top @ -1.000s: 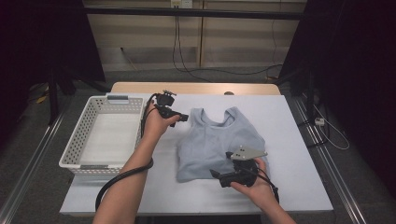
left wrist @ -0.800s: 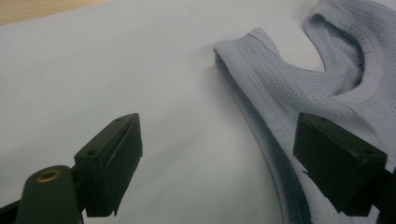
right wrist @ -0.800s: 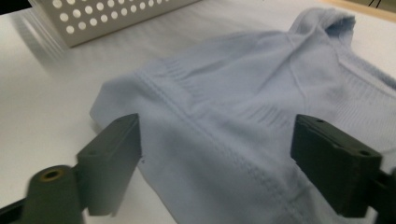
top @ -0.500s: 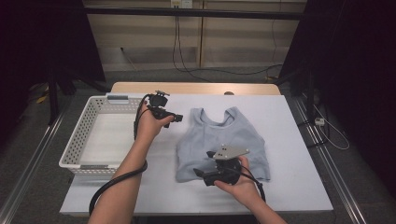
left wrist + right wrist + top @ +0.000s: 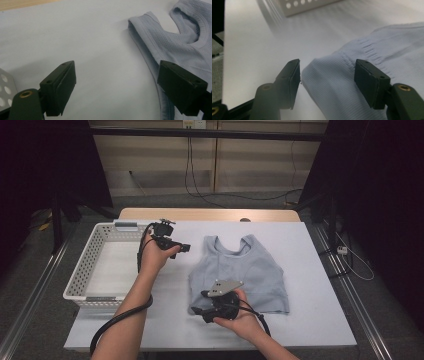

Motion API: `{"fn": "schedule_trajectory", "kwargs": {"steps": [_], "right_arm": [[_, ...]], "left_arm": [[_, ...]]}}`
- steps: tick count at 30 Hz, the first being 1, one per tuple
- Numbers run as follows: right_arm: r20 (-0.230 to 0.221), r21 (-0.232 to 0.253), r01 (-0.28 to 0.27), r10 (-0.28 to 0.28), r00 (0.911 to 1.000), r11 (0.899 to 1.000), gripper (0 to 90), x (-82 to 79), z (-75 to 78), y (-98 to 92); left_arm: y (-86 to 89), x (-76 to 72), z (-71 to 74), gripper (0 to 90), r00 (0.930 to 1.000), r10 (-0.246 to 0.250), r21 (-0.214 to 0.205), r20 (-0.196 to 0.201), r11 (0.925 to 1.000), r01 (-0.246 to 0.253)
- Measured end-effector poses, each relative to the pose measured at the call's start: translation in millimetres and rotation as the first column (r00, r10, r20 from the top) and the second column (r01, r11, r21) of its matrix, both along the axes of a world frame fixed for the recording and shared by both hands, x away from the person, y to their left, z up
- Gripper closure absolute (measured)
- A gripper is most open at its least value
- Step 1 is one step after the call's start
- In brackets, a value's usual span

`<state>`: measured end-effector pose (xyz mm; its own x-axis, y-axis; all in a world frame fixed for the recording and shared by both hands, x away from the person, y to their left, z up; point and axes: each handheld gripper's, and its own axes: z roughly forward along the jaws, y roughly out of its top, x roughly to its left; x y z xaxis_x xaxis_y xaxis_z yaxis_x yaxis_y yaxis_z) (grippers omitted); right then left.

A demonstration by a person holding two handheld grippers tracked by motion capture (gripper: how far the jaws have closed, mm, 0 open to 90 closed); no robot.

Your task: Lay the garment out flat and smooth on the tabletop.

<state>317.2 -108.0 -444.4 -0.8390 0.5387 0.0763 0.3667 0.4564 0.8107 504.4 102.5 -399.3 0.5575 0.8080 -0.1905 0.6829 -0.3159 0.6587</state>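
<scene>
Light grey-blue mesh tank top [image 5: 239, 274] lying flat on the white counter [image 5: 320, 320], neckline toward the far edge, hem toward the near edge; well right of the white perforated basket [image 5: 85, 270], not touching it. Basket looks empty as far as the high view shows. Right claw [image 5: 197, 311] down at the top's near-left hem corner; in the right gripper view [image 5: 325, 82] the corner sits between the jaws, which have just been closing, but gaps visible on both sides, so no pinch yet; about half-wide. Left claw [image 5: 185, 248] hovering above bare counter between basket and the top's far-left shoulder strap; in the left gripper view [image 5: 117, 85] jaws wide, nothing between them, strap edge [image 5: 140, 32] just ahead and to one side. Judging progress: early. Looks like garment handling, a fold or a move to the basket; can't tell which. Nothing folded, nothing lifted, fabric undisturbed apart from slight ripples at the hem. Done so far: both claws staged on the left edge of the top, one per corner. Left to do: finish closing right on the hem corner, bring left onto the shoulder strap and close, then the actual lift or fold. Risk: right claw catching only the upper layer of the hem.
</scene>
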Motion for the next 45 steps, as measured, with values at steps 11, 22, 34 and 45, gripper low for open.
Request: {"fn": "schedule_trajectory", "kwargs": {"steps": [11, 22, 34, 45], "right_arm": [[-0.035, -0.071, -0.010, 0.007, 0.9994, 0.997, 33.0, 7.1, -14.4, 10.0], [-0.004, -0.083, -0.019, 0.019, 0.9998, 0.996, 40.5, 4.3, -13.0, 15.2], [0.025, -0.121, -0.004, 0.007, 0.9997, 0.993, 39.8, 5.1, -16.1, 28.1], [0.059, -0.131, 0.070, -0.063, 0.9963, 0.989, 78.2, 6.1, -15.7, 28.7]], "left_arm": [[1.2, -0.4, 0.2, 15.9, 1.0000, -0.002, 0.001, 0.001, 1.0000, 0.002], [-0.8, -0.7, 1.9, 15.9, 1.0000, -0.005, -0.012, 0.004, 0.9999, 0.005], [2.0, 0.9, 2.5, 15.7, 1.0000, -0.004, -0.009, 0.002, 1.0000, 0.004], [-1.6, 1.1, 3.7, 14.2, 0.9998, -0.019, -0.011, 0.010, 0.9998, 0.019]]}}
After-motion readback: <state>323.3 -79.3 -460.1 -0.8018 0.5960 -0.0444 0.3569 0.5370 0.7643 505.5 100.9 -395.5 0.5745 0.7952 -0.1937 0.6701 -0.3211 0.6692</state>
